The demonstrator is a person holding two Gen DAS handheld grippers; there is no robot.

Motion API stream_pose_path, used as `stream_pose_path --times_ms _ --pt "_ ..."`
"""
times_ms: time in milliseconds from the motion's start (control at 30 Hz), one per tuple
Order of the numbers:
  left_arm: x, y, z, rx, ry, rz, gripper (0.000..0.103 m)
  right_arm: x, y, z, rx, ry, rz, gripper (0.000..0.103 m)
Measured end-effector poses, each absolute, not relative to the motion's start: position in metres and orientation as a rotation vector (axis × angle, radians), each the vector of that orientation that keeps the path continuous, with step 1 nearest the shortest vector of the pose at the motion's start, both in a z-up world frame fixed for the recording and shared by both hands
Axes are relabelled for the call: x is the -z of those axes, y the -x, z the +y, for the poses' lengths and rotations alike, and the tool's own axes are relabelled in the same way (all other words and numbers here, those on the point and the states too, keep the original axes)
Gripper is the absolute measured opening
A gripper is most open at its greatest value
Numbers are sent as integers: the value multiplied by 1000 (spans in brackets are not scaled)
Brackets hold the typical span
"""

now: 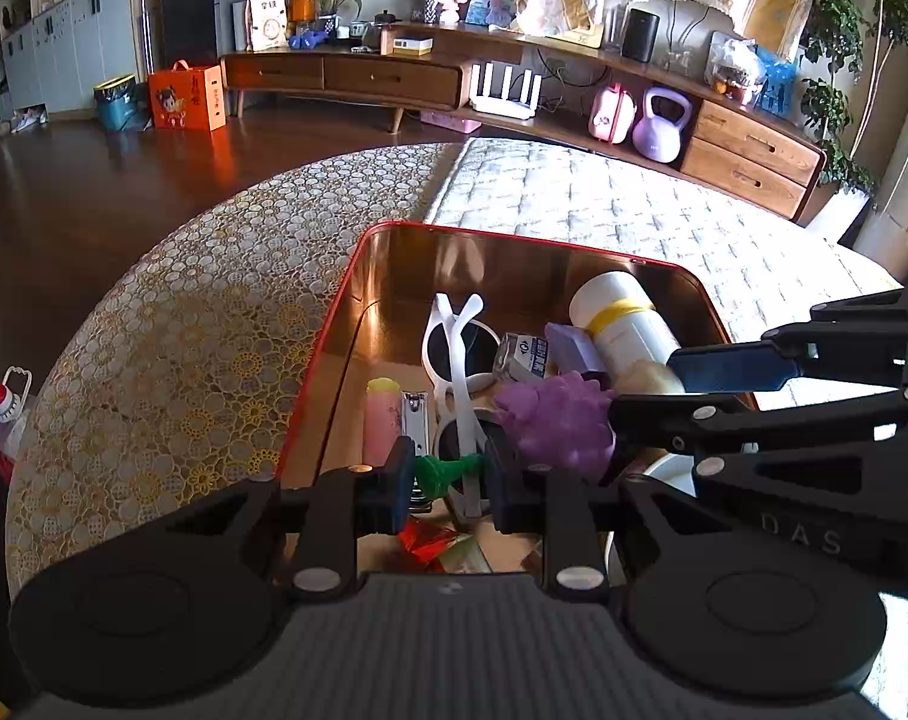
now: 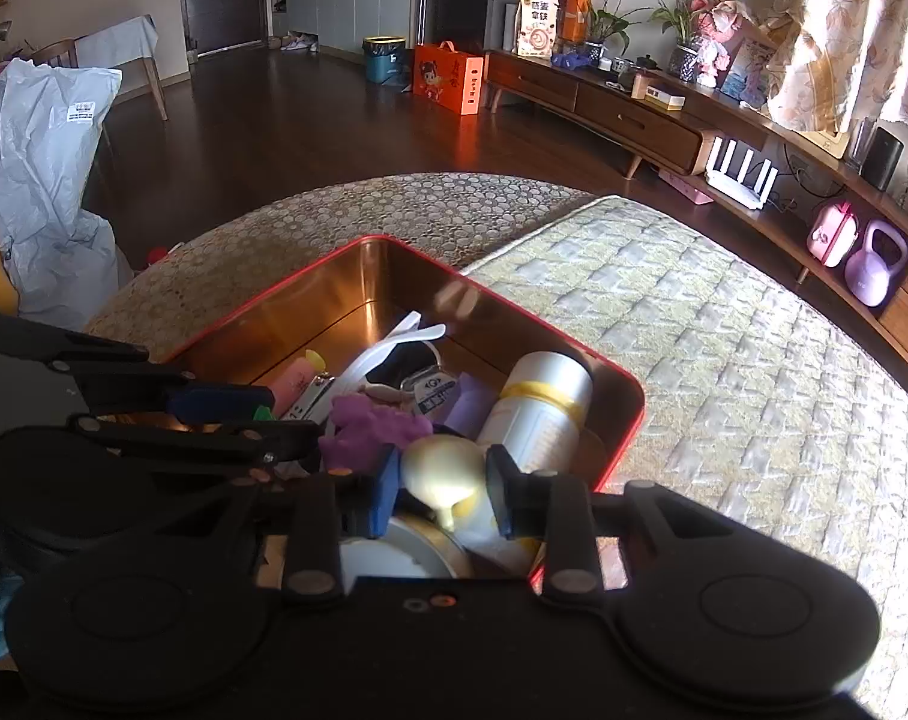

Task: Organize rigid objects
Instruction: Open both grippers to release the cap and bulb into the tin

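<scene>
A red-rimmed metal tin (image 1: 357, 252) with a copper inside stands on the bed; it also shows in the right wrist view (image 2: 357, 246). In it lie white sunglasses (image 1: 454, 348), a white bottle with a yellow band (image 1: 622, 324), a pink tube (image 1: 381, 420), nail clippers (image 1: 414, 414), a small carton (image 1: 523, 357) and a purple spiky toy (image 1: 559, 420). My left gripper (image 1: 447, 474) is shut on a small green piece (image 1: 441, 471) over the tin's near end. My right gripper (image 2: 441, 486) is shut on a pale yellow, pear-shaped object (image 2: 438, 471) over the tin.
The tin sits on a quilted mattress (image 2: 724, 360) beside a lace-patterned cover (image 1: 183, 330). A low wooden cabinet (image 1: 345, 78) with a purple kettlebell (image 1: 664, 120) lines the far wall. A grey plastic bag (image 2: 45, 180) hangs over a chair at left. A white round dish (image 2: 393, 552) lies under my right gripper.
</scene>
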State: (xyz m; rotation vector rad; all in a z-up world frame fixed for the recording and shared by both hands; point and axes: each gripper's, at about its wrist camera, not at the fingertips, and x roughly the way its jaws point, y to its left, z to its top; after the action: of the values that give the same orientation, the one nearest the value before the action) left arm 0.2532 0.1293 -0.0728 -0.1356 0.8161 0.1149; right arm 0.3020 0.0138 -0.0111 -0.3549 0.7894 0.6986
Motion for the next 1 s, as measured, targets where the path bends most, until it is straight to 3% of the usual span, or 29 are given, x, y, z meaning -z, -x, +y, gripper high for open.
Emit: stream_pose_path --times_ms 500,600,733,767,967,1000 --pt "66 -239 130 -101 188 809 26 -6 -285 3 -706 314 769 43" --pt "61 -233 128 -107 179 791 32 -10 -280 -1 -707 297 763 47" --pt "53 -223 128 -125 165 751 67 -16 -273 -9 -704 268 750 55" --pt "52 -220 128 -126 165 739 71 -18 -272 -12 -704 255 749 57" --pt "42 -208 127 -122 162 719 71 -25 -257 -23 -722 218 728 67" --pt "40 -205 126 -123 158 713 71 -26 -255 -24 -726 209 724 73"
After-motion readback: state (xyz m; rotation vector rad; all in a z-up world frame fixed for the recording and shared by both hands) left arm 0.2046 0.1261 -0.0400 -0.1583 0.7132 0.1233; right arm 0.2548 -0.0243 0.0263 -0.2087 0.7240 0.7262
